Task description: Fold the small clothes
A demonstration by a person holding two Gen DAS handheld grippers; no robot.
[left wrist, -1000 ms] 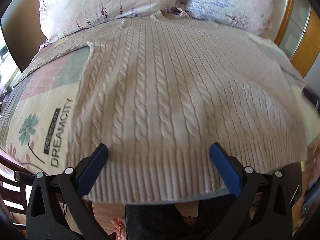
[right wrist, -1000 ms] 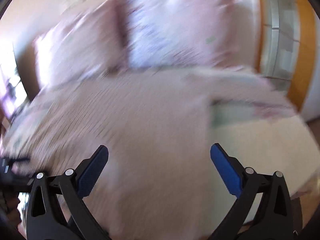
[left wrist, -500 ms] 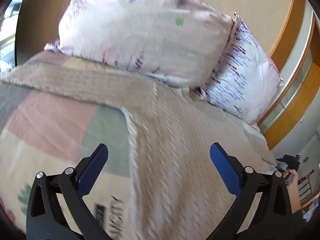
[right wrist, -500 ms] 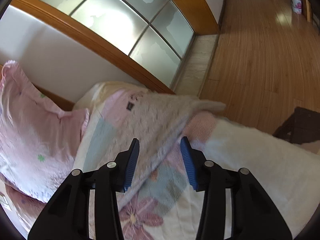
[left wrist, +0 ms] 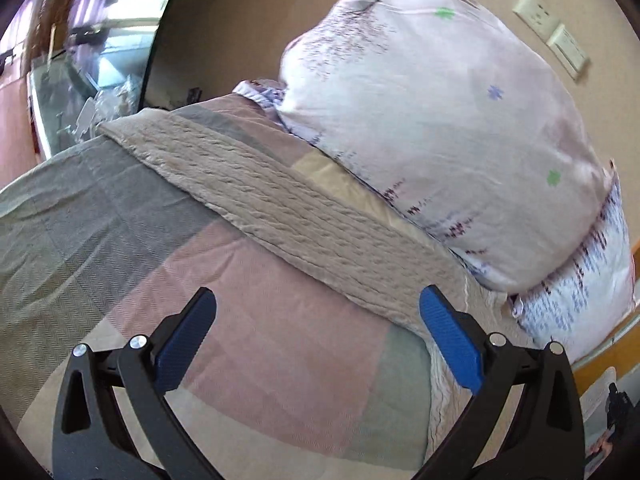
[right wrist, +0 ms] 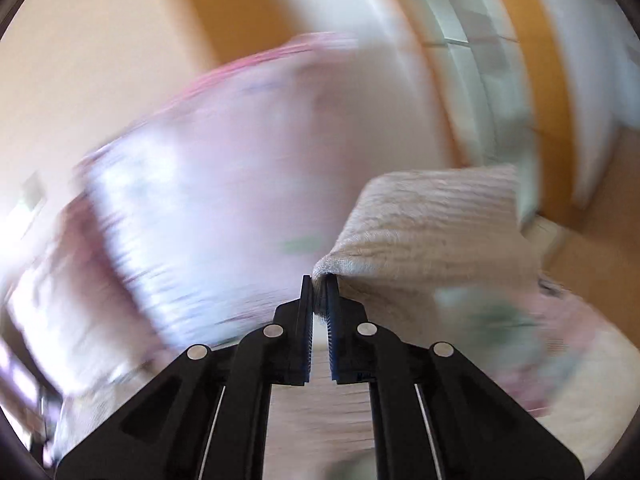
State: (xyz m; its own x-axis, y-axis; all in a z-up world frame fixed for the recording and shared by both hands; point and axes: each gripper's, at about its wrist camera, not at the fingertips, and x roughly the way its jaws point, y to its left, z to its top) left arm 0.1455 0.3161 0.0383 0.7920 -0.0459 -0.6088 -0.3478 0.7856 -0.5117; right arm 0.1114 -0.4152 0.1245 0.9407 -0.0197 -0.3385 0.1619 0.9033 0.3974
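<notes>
A beige cable-knit sweater lies on the bed. In the left wrist view its left sleeve point(left wrist: 280, 204) stretches diagonally across the quilt toward the far left corner. My left gripper point(left wrist: 316, 316) is open and empty, hovering above the quilt just short of the sleeve. In the blurred right wrist view my right gripper point(right wrist: 319, 284) is shut on a fold of the sweater's right sleeve point(right wrist: 428, 224) and holds it lifted off the bed.
The patchwork quilt point(left wrist: 260, 360) covers the bed. Two floral pillows point(left wrist: 440, 120) lean against the wall behind the sleeve. A glass-topped stand point(left wrist: 80, 80) is at far left. A wood-framed glass partition point(right wrist: 480, 80) stands right of the bed.
My left gripper swung from the sweater's hem up to its left sleeve, staying open. My right gripper closed on the right sleeve and lifted it, moving fast.
</notes>
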